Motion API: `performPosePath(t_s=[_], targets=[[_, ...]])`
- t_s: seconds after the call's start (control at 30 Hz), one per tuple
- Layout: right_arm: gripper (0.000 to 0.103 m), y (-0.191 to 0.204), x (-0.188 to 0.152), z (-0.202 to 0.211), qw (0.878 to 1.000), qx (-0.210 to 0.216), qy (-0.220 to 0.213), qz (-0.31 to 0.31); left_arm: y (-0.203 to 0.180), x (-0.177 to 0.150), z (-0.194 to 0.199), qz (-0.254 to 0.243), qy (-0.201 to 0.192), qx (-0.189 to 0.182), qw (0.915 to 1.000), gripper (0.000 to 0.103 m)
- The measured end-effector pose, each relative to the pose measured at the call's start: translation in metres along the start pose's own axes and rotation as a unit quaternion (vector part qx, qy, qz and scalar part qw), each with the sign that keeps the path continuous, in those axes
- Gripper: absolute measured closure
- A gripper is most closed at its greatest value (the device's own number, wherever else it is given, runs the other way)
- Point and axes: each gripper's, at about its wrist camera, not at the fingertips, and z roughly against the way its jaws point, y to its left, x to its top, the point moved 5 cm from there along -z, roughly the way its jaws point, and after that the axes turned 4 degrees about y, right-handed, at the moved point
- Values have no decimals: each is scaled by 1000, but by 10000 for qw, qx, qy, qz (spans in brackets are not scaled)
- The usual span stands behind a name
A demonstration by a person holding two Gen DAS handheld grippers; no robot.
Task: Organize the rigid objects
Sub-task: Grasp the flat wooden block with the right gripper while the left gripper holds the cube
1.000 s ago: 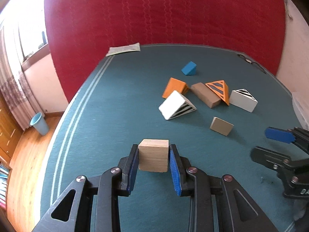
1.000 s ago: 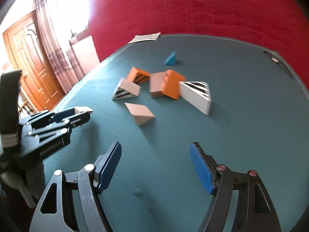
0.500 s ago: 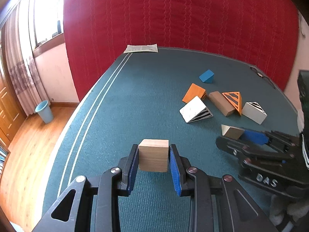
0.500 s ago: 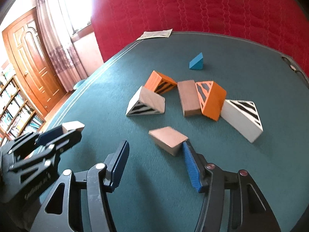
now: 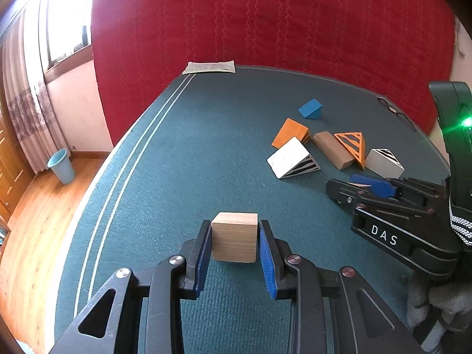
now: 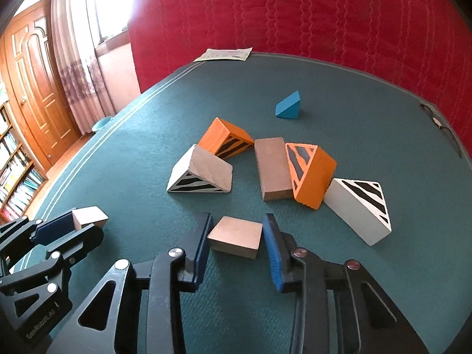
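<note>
Left hand-held gripper [image 5: 235, 246]: black plastic frame, triangular cut-outs in arms, silver round screws at pivots, blue ribbed pads on inner finger faces. Right hand-held gripper [image 6: 237, 236]: same build — black links, silver screws, blue ribbed pads. In left wrist view, right unit's side carries white "DAS" lettering; dark upright housing behind it at far right, green light glowing; black-and-white striped cuff beside it. In right wrist view, left unit's side shows small pale lettering, too small to read.

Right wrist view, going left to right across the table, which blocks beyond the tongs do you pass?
White striped wedge → plain wooden slab → orange striped wedge → grey-white striped wedge.
</note>
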Motion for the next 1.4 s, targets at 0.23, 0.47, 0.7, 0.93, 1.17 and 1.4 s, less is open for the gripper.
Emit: performPosePath(t_s=[0.23,0.47,0.7,0.93,1.17,1.4], targets=[[67,-4,-2,4,10000,59,5,7,-4,0,-1,-62,3,-3,10000,71],[67,-13,-11,18,9998,184,-55,-72,-6,0,-2,-52,39,-17,10000,71],[67,-18,-22,34,9995,277,-142,-79,-13,0,4,-110,-36,-23,9999,71],[67,-32,-34,56,9995,207,-249,-28,-28,-2,12,-249,-73,-64,9996,71],[67,-58,-47,70,9994,78,-306,-121,-52,-5,15,-458,-47,-115,9989,71],[67,-83,-61,85,9989,-46,-369,-302,-75,-6,20,-618,-47,-195,9979,71]])
